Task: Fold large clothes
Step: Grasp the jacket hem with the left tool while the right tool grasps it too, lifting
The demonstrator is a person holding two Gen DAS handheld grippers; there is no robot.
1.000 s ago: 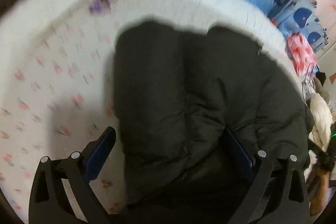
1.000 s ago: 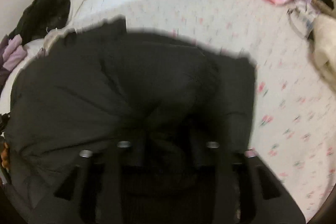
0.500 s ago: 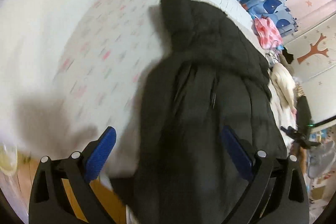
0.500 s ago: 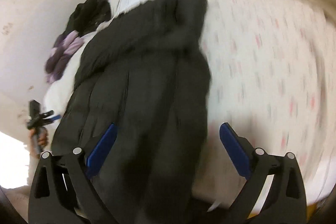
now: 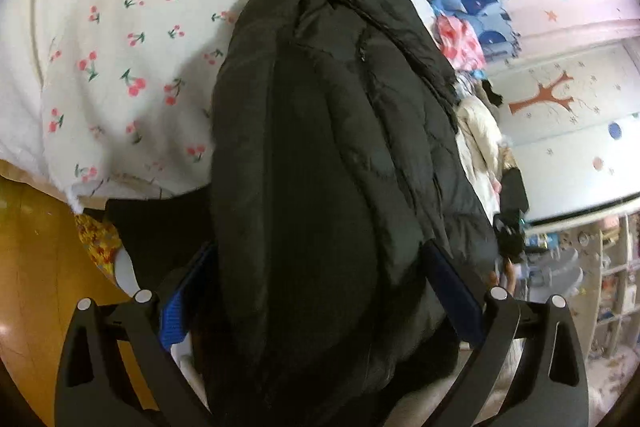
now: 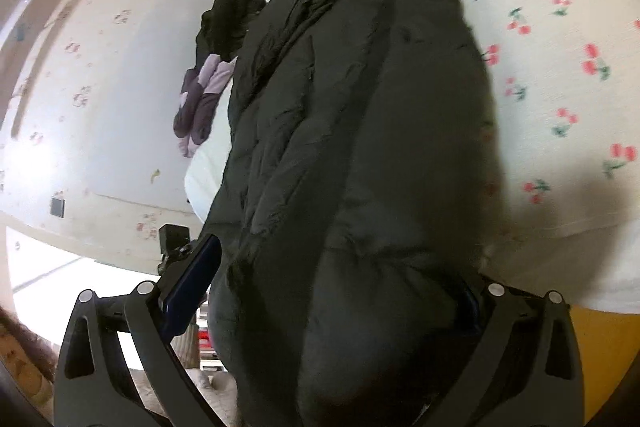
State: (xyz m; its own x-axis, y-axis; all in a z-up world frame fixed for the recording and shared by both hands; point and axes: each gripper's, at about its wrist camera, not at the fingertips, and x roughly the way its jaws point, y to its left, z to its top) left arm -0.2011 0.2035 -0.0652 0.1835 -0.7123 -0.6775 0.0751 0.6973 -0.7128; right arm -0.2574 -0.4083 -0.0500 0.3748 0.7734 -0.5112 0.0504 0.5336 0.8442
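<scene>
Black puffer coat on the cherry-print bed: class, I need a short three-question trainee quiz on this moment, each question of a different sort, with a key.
1. True or false: the black coat lies lengthwise on the cherry-print bedspread.
2. What pattern does the bedspread carry: A stripes, B cherries, C stars?
3. Fill in: the right gripper jaws stand wide ____ around the coat's near end.

Key: 1 true; 2 B; 3 open.

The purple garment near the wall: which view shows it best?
The right wrist view. The purple garment lies in plain sight left of the black coat, beneath a dark heap. The left wrist view does not show it.
</scene>
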